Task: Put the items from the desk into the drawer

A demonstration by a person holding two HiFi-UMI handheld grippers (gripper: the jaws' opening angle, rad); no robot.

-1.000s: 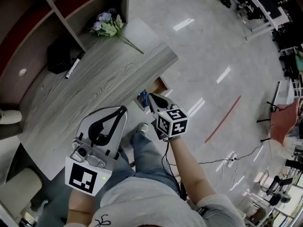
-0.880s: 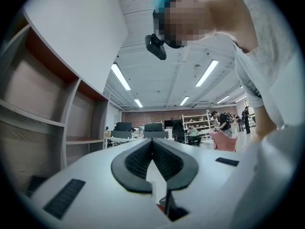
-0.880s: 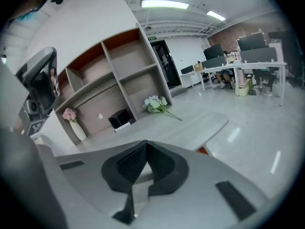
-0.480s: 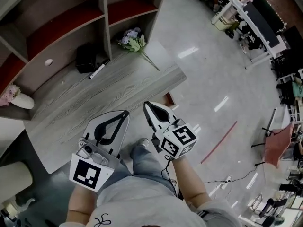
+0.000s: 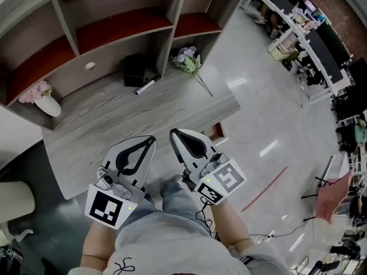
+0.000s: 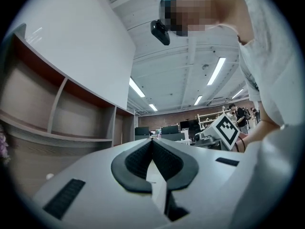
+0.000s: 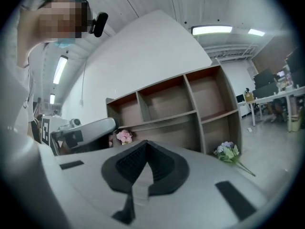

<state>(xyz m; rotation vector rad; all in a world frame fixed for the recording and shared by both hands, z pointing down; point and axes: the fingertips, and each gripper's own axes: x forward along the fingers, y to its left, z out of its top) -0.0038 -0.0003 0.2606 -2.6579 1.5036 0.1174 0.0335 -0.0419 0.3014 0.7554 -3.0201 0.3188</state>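
Marker (image 5: 147, 85), black box (image 5: 134, 69) & flower sprig (image 5: 189, 61) are lying on desk (image 5: 114, 125) below shut drawer (image 5: 109, 62); vase (image 5: 50, 106) is holding pink blooms (image 5: 34, 90). L gripper (image 5: 151, 138) & R gripper (image 5: 172, 132) are hovering nearer, jaws together.

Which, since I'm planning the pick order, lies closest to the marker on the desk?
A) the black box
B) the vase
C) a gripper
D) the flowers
A: the marker lies just in front of the black box, while the vase stands far off at the desk's other end and the flowers lie farther away.
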